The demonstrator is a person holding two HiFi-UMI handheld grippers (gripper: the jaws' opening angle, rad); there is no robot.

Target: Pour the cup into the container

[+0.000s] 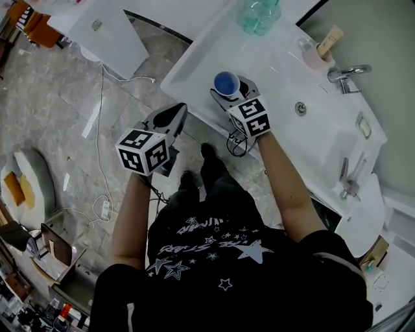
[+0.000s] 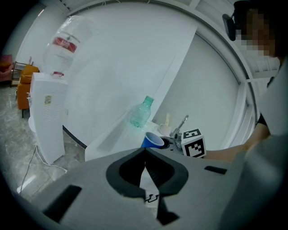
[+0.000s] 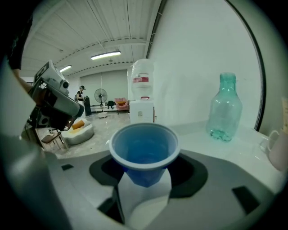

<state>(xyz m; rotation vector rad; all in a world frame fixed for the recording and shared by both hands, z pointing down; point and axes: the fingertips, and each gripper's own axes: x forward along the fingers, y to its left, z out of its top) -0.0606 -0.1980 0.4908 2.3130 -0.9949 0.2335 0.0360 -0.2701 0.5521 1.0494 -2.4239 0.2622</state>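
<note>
A blue plastic cup [image 1: 226,82] stands upright between the jaws of my right gripper [image 1: 228,91], just above the near edge of the white counter [image 1: 272,58]. In the right gripper view the cup [image 3: 144,148] fills the middle, and the right gripper [image 3: 145,173] is shut on its lower wall. A clear greenish bottle-shaped container [image 1: 259,14] stands farther back on the counter, apart from the cup; the right gripper view shows the container [image 3: 225,108] at the right. My left gripper [image 1: 174,117] hangs over the floor left of the counter, and in its own view the left gripper [image 2: 145,155] is shut and empty.
A faucet [image 1: 347,72] and a pale mug [image 1: 311,55] stand at the counter's far right, with a sink drain [image 1: 300,108] near them. A white water dispenser [image 2: 47,112] stands on the floor to the left. Cables [image 1: 104,207] lie on the grey floor.
</note>
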